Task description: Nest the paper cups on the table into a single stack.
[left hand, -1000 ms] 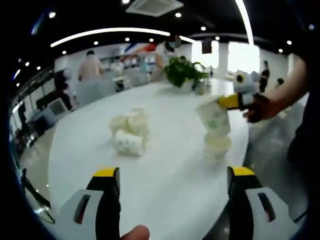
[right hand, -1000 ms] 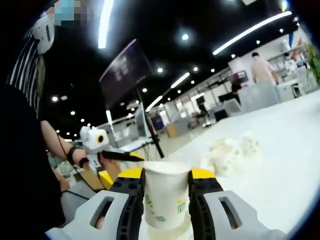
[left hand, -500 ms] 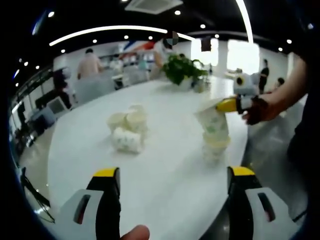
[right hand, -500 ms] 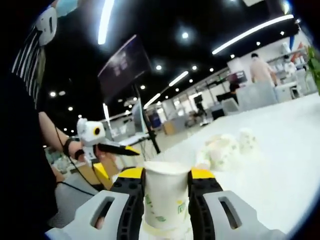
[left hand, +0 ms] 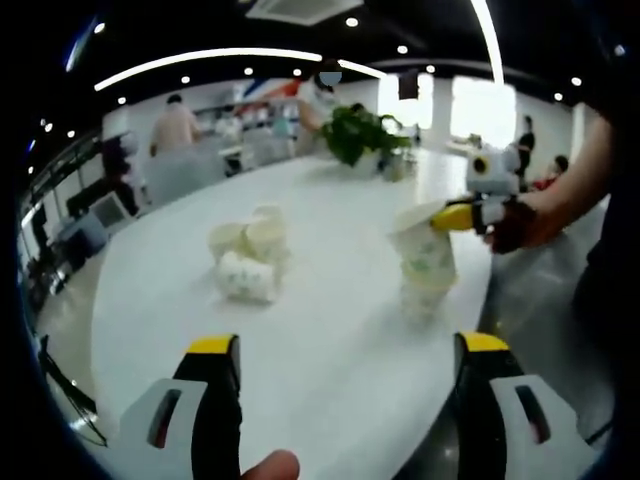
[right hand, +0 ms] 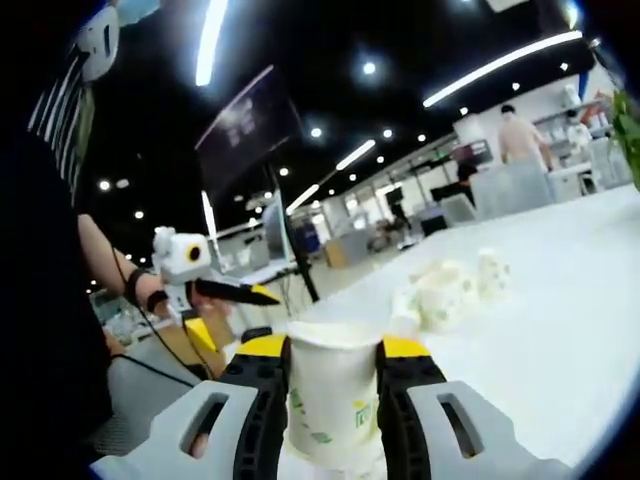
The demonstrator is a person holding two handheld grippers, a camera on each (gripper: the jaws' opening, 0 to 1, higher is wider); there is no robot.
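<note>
Right gripper [right hand: 331, 375]: I had its jaws pinching a white paper cup [right hand: 331, 390] by its sides, upright, mouth up.

Held cup over the stack: in the left gripper view the held cup [left hand: 424, 247] sat tilted on top of a short stack of cups [left hand: 423, 293] near the right edge of the tabletop [left hand: 330, 340]. Its base was down in or right at the top cup's mouth; I could not tell how deep.

Axis: the held cup's long axis leaned a little off the stack's upright axis. I judged that the coming push would go straight down, once the two were lined up.

Left gripper [left hand: 350, 385]: its jaws were spread wide with nothing between them, low over the near tabletop.

Loose cups [left hand: 248, 258]: a small cluster, one lying on its side, sat to the left and farther in on the tabletop. From the right gripper view the same cluster [right hand: 445, 287] lay well beyond the held cup.

Nearer gripper: I judged the left gripper the better placed for the cluster, which lay ahead of its jaws.
</note>
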